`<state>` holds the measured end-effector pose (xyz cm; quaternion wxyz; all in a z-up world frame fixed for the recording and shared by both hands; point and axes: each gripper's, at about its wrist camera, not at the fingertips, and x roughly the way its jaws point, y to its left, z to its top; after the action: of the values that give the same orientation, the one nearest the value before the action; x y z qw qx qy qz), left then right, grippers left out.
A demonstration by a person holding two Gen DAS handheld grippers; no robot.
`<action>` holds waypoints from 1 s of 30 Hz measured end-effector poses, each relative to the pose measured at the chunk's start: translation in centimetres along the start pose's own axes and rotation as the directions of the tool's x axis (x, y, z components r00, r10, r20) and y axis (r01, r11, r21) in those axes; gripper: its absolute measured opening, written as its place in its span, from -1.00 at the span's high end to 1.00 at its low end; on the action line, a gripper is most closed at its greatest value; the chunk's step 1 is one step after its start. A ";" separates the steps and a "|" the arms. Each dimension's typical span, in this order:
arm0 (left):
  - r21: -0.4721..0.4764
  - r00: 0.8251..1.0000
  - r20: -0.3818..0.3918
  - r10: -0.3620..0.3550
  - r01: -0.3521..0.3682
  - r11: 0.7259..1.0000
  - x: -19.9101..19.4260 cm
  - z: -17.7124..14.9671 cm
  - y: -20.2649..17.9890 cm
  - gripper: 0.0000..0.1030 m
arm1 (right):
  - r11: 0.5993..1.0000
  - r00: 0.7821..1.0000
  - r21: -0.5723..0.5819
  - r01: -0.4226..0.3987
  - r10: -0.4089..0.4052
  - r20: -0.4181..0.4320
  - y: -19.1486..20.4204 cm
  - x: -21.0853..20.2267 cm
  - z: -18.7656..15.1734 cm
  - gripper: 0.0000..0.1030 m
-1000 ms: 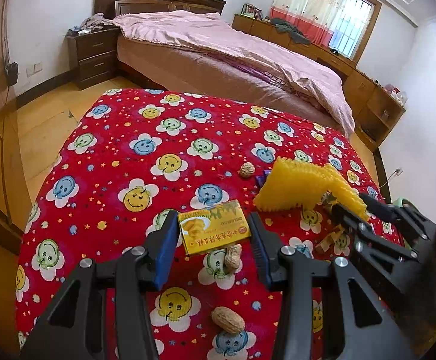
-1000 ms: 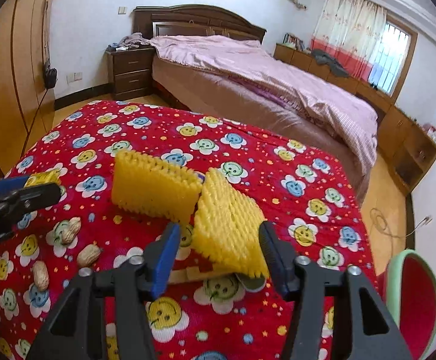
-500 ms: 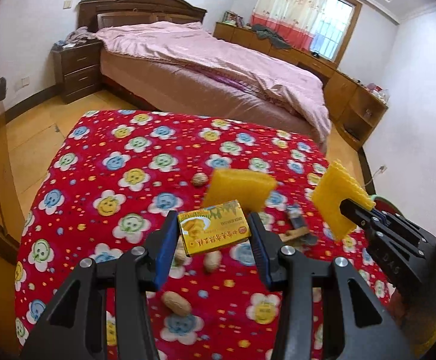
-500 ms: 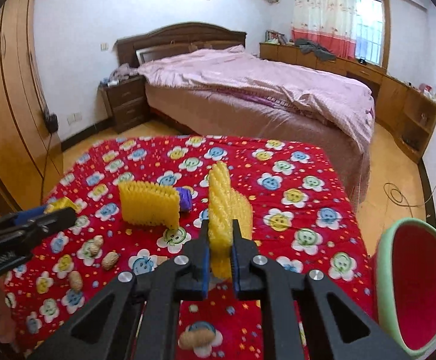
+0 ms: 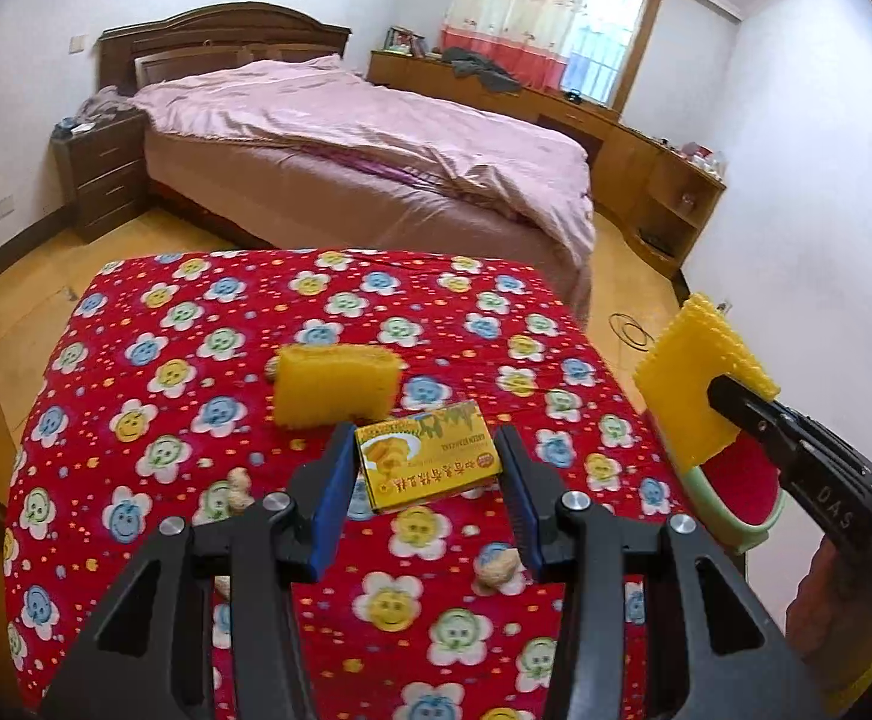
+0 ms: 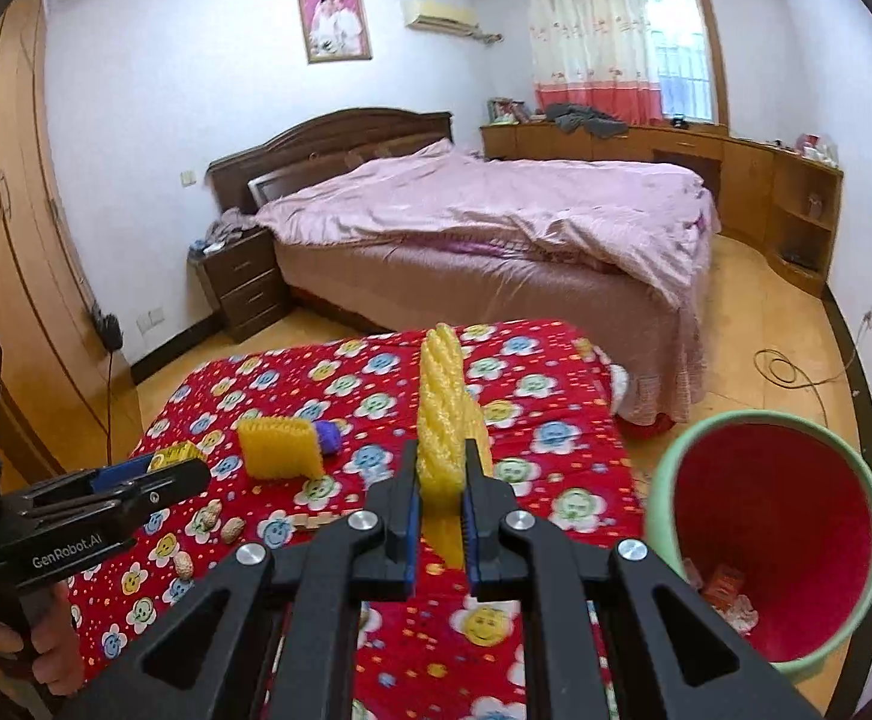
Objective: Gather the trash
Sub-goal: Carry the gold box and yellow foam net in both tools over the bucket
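Observation:
My left gripper is shut on a small yellow box and holds it above the red flowered tablecloth. My right gripper is shut on a yellow foam net, lifted over the table's right side; it also shows in the left wrist view. A red bin with a green rim stands off the table's right edge, with scraps inside. A second yellow foam net lies mid-table. Peanuts lie scattered on the cloth.
A purple scrap lies by the second foam net, and a wooden stick lies near the peanuts. A bed stands beyond the table, a wardrobe at left, and a cable on the floor.
Both grippers have risen and pulled back from the table. The right gripper closed on the foam net, lifted it and swung right toward the bin. The left keeps the yellow box.

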<state>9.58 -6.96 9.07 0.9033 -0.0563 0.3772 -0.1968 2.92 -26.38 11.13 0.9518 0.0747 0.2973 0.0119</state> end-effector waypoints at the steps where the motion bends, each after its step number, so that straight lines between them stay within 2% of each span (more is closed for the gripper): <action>1: 0.007 1.000 -0.001 -0.004 0.004 1.000 0.0 0.0 -0.5 0.09 | 1.000 1.000 0.008 0.003 -0.003 0.005 -0.6 -0.5 0.0 0.76; 12: 0.078 0.998 -0.010 -0.061 0.062 0.995 0.5 0.1 -5.6 0.09 | 0.992 0.998 0.118 0.047 -0.053 0.047 -6.7 -4.4 -0.9 0.76; 17: 0.125 0.993 -0.021 -0.116 0.118 0.985 1.3 0.1 -8.7 0.09 | 0.981 0.994 0.174 0.082 -0.093 0.057 -9.5 -5.8 -1.8 0.76; 24: 0.208 0.981 -0.072 -0.179 0.191 0.959 3.5 -0.4 -14.2 0.09 | 0.954 0.986 0.265 0.142 -0.160 0.047 -14.5 -7.0 -3.7 0.75; 30: 0.287 0.968 -0.109 -0.228 0.250 0.925 5.6 -1.2 -19.0 0.09 | 0.925 0.977 0.326 0.197 -0.215 0.017 -18.4 -7.4 -5.6 0.75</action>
<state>6.39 -26.53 9.29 0.8561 0.0422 0.3664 -0.3620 -6.69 -44.27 8.01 0.9302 0.1977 0.2763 -0.1388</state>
